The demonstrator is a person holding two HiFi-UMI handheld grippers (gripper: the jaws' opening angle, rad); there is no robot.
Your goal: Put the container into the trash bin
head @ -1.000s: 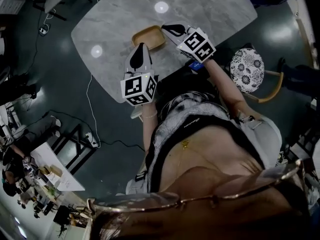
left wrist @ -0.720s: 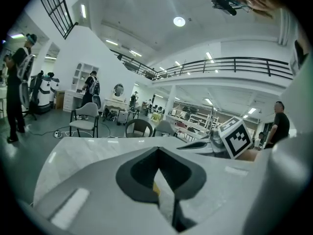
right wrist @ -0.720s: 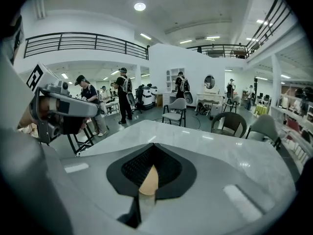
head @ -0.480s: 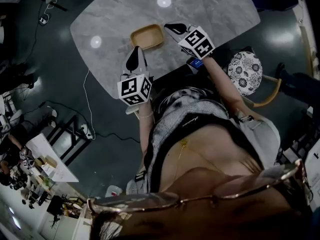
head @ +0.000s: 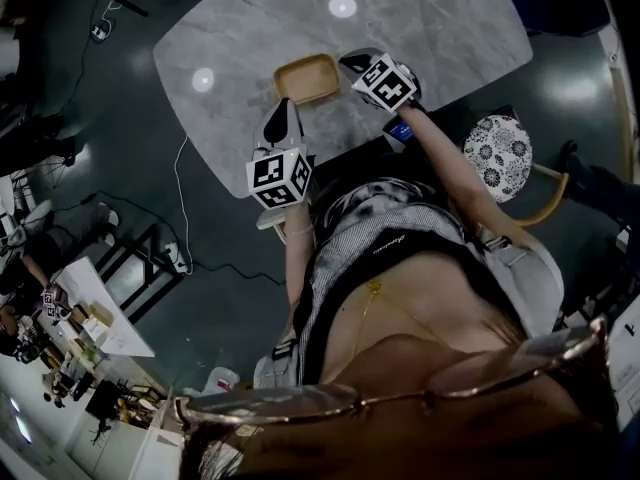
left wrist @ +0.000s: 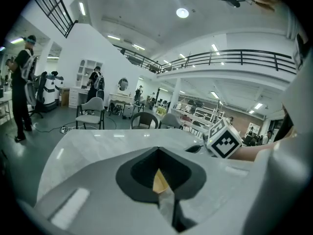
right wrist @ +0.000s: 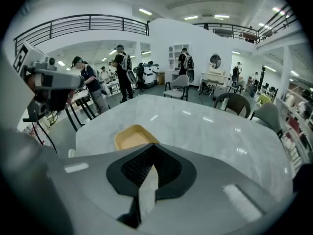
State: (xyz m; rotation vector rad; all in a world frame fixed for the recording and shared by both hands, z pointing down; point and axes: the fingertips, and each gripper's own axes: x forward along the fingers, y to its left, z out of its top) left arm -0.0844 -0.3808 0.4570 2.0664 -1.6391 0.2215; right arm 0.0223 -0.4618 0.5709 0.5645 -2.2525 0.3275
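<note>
The left hand-held gripper (head: 283,109) is held over the near edge of the surface (head: 430,28), with its jaws brought together at the tips and nothing clamped between them. In the left gripper view, a sliver of tan is seen through the narrow slot behind the closed tips of this hand-held gripper (left wrist: 157,151). Its marker cube (head: 279,176) is turned toward the head camera.

The right hand-held gripper (head: 352,63) is angled down toward the surface, and its jaws are likewise pressed together with nothing in them. In the right gripper view, the closed tips (right wrist: 152,146) are seen just short of the container, which lies slightly to their left. The right marker cube (head: 385,80) is also caught in the left gripper view (left wrist: 224,139).

The container (head: 307,78), a shallow tan rectangular tray with rounded corners, is set flat on the grey marbled surface near the person's side, between the two hand-held grippers. The left tips are placed just beside its near left corner and the right tips just beside its right edge. Whether either one touches it cannot be told. The same container (right wrist: 132,137) is shown upright and uncovered in the right gripper view.

A chair with a patterned cushion (head: 497,148) is drawn up at the person's right. A cable (head: 180,198) is trailed over the dark floor. People are seen standing in the bright hall beyond.
</note>
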